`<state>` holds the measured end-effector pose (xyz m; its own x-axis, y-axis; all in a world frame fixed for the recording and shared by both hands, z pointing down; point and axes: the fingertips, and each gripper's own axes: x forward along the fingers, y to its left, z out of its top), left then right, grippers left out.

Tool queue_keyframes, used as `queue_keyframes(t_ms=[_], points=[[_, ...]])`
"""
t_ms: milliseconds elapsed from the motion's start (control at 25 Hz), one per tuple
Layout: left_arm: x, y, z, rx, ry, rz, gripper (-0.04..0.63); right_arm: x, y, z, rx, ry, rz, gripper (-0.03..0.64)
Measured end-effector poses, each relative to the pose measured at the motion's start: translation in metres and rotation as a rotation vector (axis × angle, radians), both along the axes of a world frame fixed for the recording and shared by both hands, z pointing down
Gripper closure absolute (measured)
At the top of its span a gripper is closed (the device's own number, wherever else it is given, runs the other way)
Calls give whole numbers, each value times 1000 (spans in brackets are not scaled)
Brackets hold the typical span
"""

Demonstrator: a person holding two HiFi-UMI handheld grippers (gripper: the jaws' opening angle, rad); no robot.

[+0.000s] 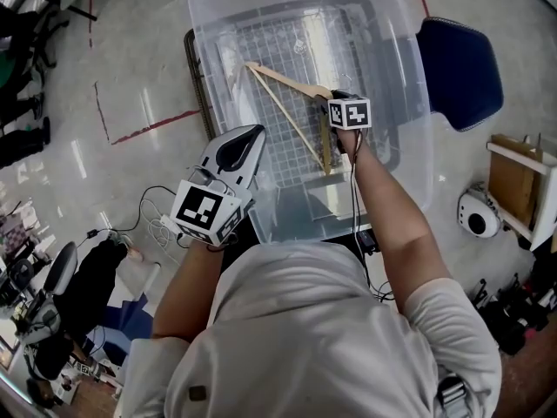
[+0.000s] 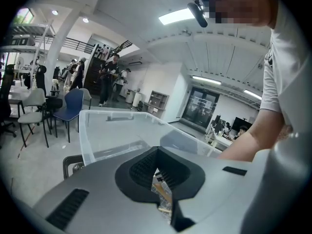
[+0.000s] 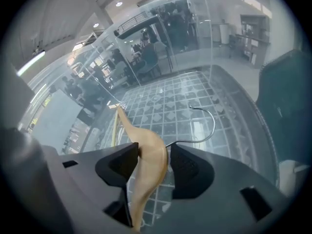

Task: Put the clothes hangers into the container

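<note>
The right gripper, reaching into the clear container, holds its jaws spread around the wooden hanger between them, seemingly to drop it there; the left gripper waits outside, jaws together, empty.

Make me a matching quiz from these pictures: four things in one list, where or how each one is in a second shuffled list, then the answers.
Things:
1. wooden hanger
2. left gripper
3. clear container
4. blue seat

Places and states:
A. to the right of the container in the head view
B. by the container's left wall, jaws together, nothing in them
C. in front of the person, open at the top
D. inside the container, between the open jaws of the right gripper

Pairs: 1-D, 2-B, 3-C, 4-A
</note>
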<state>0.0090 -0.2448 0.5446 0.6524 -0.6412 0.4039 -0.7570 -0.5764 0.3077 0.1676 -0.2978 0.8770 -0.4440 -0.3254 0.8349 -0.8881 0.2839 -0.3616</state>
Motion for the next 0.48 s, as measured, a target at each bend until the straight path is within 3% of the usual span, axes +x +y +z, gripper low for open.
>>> queue_keyframes(t_ms=[240,480], points=[[-1,0,1,-4,0,-12,578,10,8,25,-34,167,-70,393],[-3,0,3,1,3,-6,578,11,9,25,-25,180,-60,394]])
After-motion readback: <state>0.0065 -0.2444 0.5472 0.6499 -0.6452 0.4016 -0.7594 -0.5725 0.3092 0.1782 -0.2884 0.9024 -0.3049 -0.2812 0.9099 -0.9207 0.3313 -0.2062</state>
